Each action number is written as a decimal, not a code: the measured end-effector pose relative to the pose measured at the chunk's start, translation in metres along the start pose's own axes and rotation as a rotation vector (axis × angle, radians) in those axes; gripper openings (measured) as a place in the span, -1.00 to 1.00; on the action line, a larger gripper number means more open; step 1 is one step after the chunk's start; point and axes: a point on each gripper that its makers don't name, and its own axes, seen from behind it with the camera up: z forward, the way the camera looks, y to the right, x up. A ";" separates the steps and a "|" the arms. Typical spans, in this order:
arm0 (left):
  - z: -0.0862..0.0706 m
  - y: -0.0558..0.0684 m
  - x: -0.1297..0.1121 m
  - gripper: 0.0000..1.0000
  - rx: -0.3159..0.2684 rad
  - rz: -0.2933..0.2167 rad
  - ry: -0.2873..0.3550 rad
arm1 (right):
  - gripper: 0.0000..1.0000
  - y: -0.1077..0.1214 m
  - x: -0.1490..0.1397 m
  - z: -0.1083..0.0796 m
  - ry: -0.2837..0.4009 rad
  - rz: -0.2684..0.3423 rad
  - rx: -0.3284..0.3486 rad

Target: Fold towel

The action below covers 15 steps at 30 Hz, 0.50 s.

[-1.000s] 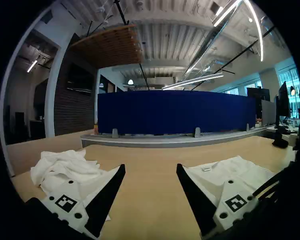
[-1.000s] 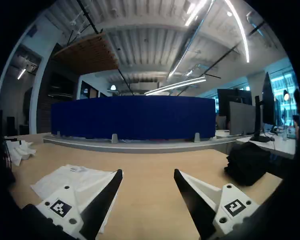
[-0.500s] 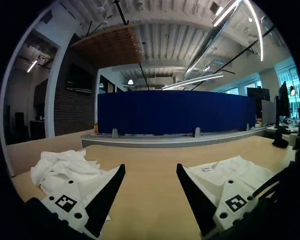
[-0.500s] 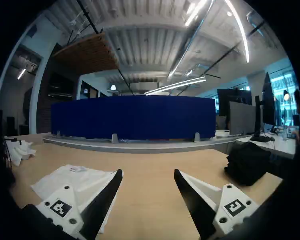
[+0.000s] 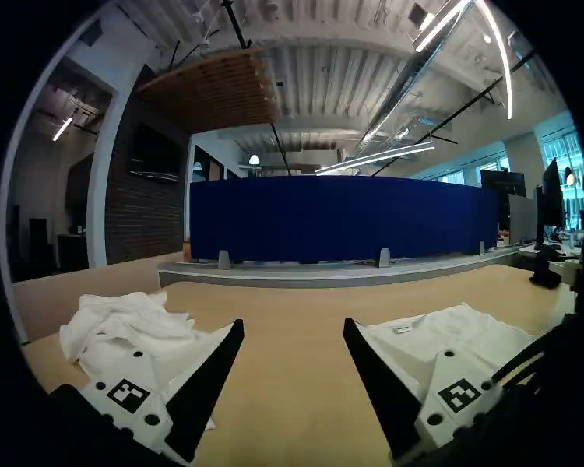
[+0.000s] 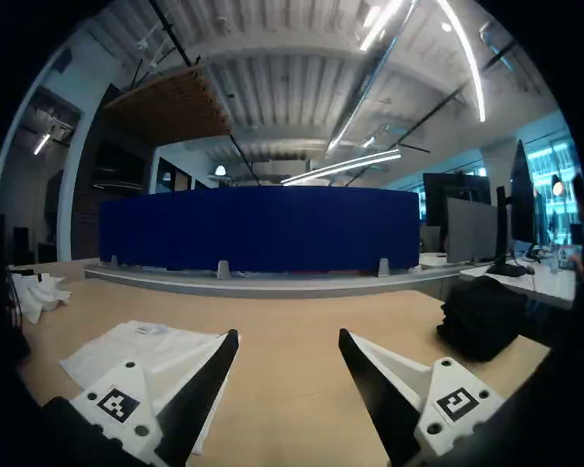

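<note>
Left gripper [image 5: 292, 321] and right gripper [image 6: 288, 331] gape; towel [image 5: 463, 325] lies flat (on table [image 5: 292, 405])

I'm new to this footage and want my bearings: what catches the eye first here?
A long blue partition spans the back of the wooden desk. A crumpled white towel lies left in the left gripper view, a flat white towel right; a black bundle sits right in the right gripper view.

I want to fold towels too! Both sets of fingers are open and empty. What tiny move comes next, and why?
Probably turn the right gripper left, toward the flat white towel. Its fingers are open over bare table, and the towel lies just to their left, not yet gripped.
</note>
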 end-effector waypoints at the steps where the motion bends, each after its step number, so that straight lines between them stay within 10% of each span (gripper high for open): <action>1: 0.000 0.000 0.000 0.90 0.000 0.000 0.000 | 1.00 0.000 0.000 0.000 0.000 0.000 0.000; 15: 0.001 0.001 0.013 0.91 -0.016 0.000 0.000 | 1.00 -0.004 0.013 0.000 -0.007 0.012 0.008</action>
